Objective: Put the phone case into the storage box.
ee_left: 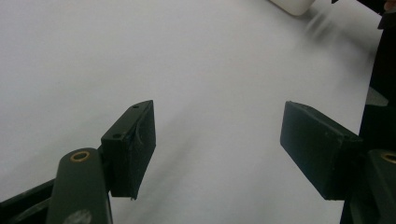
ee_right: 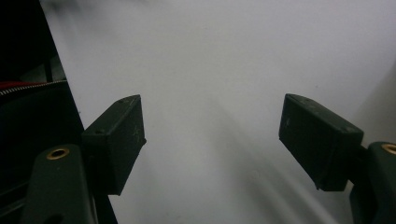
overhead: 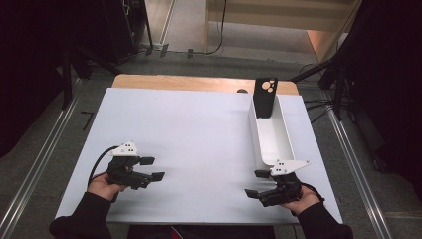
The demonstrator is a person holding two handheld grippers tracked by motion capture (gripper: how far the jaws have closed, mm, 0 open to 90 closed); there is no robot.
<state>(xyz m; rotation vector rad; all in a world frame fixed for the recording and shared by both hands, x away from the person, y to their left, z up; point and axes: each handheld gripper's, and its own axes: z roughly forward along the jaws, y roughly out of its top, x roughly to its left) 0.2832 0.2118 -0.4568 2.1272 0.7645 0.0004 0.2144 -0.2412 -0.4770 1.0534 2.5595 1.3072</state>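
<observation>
A person stands at the near edge of a table covered by a white sheet (overhead: pixel 189 129), a two-jaw gripper in each hand. The left gripper (overhead: pixel 152 168) hovers over the near left part of the sheet, pointing toward the middle; its cable loops off toward the left edge. In the left gripper view (ee_left: pixel 219 140) its black pads stand well apart with bare white sheet between them, so it is open and holds nothing. The right gripper (overhead: pixel 258 183) sits over the near right part of the sheet, pointing inward toward the other one, with a grey three-cornered plate on top. In the right gripper view (ee_right: pixel 212 142) its pads are also spread wide, with plain white surface between them, empty.

The nearest thing to the hands is a long white tray (overhead: pixel 271 134) lying along the right edge of the sheet, running from the far edge toward the near right corner. Its near end lies just beside the right gripper, under that grey plate as seen from above; I cannot tell whether they touch. At the far end of the tray a black plate with round holes (overhead: pixel 265 94) stands tilted upright, leaning inside it. A corner of the tray shows at the top of the left gripper view (ee_left: pixel 292 5). A wooden strip (overhead: pixel 199 82) of the table shows beyond the sheet's far edge.
</observation>
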